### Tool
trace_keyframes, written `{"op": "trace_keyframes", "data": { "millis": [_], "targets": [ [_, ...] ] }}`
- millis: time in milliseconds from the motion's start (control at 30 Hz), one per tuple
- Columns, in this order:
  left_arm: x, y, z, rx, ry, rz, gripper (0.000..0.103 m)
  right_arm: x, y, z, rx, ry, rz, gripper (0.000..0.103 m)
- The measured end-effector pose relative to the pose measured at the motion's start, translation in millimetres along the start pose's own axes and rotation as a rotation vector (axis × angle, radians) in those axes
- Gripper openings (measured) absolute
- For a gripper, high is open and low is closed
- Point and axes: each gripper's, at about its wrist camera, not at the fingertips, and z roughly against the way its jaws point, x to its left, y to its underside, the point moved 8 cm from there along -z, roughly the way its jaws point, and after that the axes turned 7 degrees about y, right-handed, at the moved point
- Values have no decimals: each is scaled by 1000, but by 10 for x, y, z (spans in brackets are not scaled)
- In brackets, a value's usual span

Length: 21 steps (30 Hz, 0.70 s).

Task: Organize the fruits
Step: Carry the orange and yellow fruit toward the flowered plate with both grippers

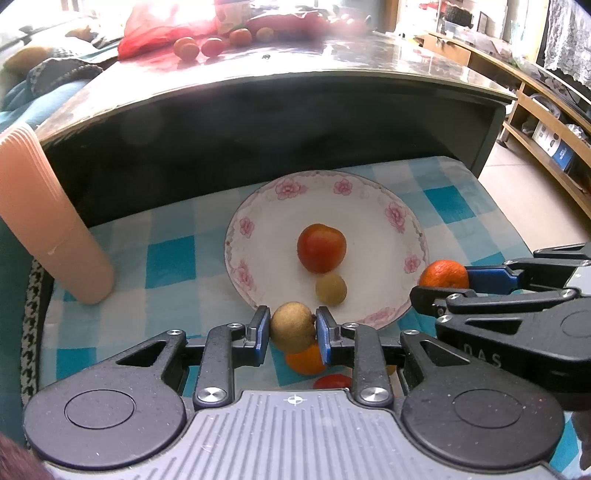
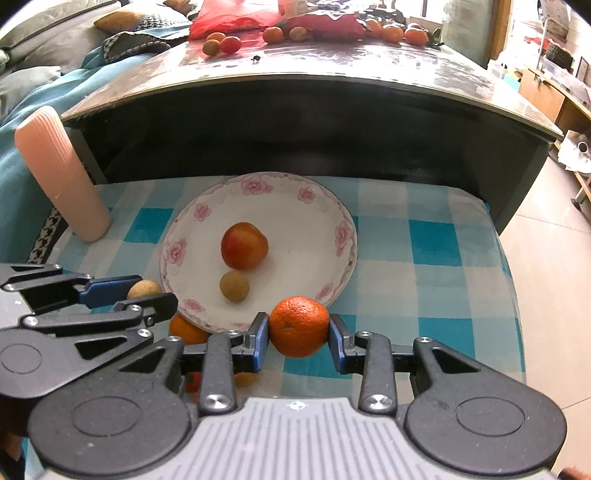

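A white plate point(image 1: 400, 212) with pink flowers sits on a blue checked cloth point(image 1: 170, 254), with a red fruit point(image 1: 321, 247) and a small tan fruit point(image 1: 331, 289) on it, a pink tube point(image 1: 48, 218) off to the left, and a dark table point(image 1: 280, 110) behind. The left gripper point(image 1: 292, 328) is clamped on a brown fruit point(image 1: 291, 326) at the plate's near edge, and the right gripper point(image 2: 298, 328) is clamped on an orange point(image 2: 298, 326) near the same edge. Only the right view shows more oranges point(image 2: 391, 32) at the table's far end.
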Motion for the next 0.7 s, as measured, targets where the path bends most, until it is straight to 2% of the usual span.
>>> {"op": "trace_keyframes", "data": {
  "millis": [333, 467, 567, 700],
  "targets": [
    [28, -42, -126, 14, 8, 12, 34, -29, -58, -101, 3, 5, -9, 48],
    [80, -15, -67, 26, 10, -21, 38, -55, -87, -162, 10, 6, -17, 48],
    [223, 106, 89, 38, 7, -30, 39, -63, -82, -171, 18, -1, -15, 48],
    [444, 390, 223, 74, -47, -16, 44, -53, -64, -154, 25, -15, -3, 48]
  ]
}}
